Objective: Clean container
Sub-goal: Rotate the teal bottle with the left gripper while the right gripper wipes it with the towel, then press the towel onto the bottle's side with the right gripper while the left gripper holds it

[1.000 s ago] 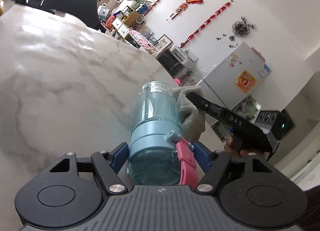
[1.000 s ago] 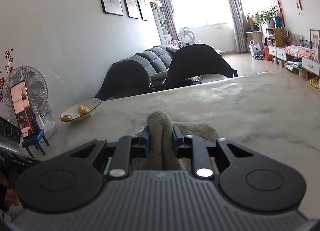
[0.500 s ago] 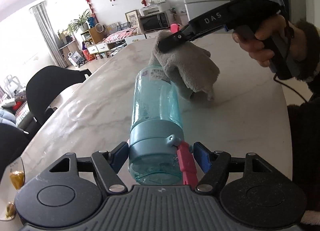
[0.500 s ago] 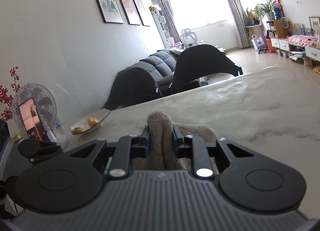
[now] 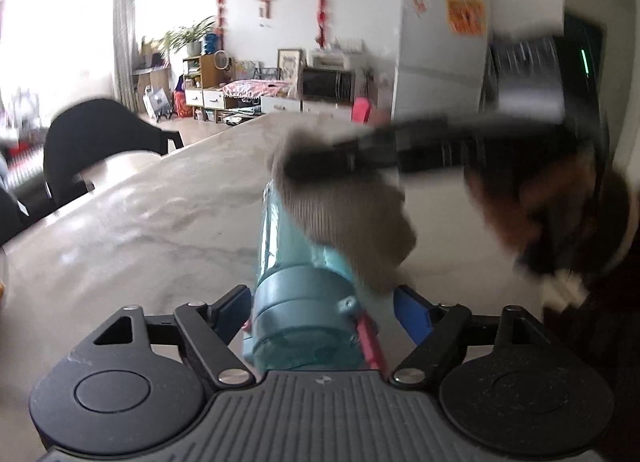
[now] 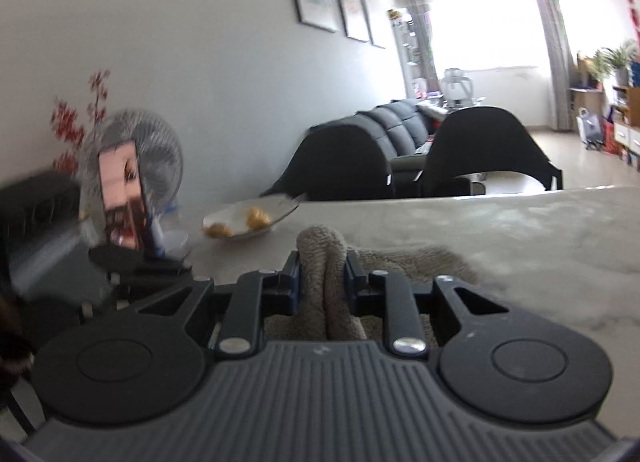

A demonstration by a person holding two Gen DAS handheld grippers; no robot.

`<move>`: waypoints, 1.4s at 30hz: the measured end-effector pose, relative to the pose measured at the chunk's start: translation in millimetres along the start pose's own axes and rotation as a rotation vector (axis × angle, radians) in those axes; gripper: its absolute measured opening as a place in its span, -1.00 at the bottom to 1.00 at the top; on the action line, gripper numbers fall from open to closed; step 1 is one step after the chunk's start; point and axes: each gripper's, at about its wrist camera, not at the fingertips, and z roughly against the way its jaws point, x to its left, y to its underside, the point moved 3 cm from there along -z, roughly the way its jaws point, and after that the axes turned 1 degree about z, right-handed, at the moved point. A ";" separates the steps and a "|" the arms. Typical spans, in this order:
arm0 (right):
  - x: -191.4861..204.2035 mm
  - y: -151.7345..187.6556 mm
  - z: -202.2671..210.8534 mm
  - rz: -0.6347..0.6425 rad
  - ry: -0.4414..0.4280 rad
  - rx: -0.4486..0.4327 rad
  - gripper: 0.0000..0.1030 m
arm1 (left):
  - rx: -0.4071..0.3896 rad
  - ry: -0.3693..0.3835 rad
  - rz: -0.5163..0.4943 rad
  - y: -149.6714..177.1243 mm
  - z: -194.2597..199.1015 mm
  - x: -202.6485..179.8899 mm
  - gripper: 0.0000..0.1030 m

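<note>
The left gripper (image 5: 320,302), jaws opening, has the teal bottle (image 5: 298,282) between them at 6 o'clock. Toward 12 o'clock, the right gripper (image 6: 323,268), jaws easing yet pinching the cloth (image 5: 352,222), wipes its side. Cleaning looks mid-way.

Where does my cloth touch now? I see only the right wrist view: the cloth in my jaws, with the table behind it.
Observer: The cloth lies against the side of a teal bottle.
Operator: What holds that bottle?
Observer: Its lid end sits between the jaws of the left gripper. They are opening, and one blue pad stands clear of it.
Operator: Is the bottle upright?
Observer: No, it points away from the camera, over the marble table.
</note>
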 end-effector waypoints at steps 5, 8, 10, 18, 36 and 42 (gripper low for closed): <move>14.4 11.2 -4.2 0.098 0.031 0.014 -0.41 | -0.010 -0.015 0.091 13.8 -19.6 4.4 0.54; 21.9 13.3 -5.0 0.169 0.068 0.010 -0.41 | -0.057 -0.026 0.142 21.9 -23.7 9.4 0.41; 24.4 16.4 -6.7 0.207 0.095 -0.002 -0.50 | -0.092 -0.019 0.172 24.7 -25.8 15.1 0.37; 19.1 19.8 -13.0 0.302 0.147 -0.024 -0.57 | -0.179 -0.009 0.182 37.9 -28.1 10.5 0.36; -48.1 8.8 -11.2 0.060 0.291 -0.042 -0.56 | -0.175 -0.036 0.149 44.5 -21.6 4.8 0.36; -39.7 10.6 -6.6 0.094 0.351 -0.023 -0.57 | -0.176 -0.033 0.153 43.9 -21.5 5.6 0.36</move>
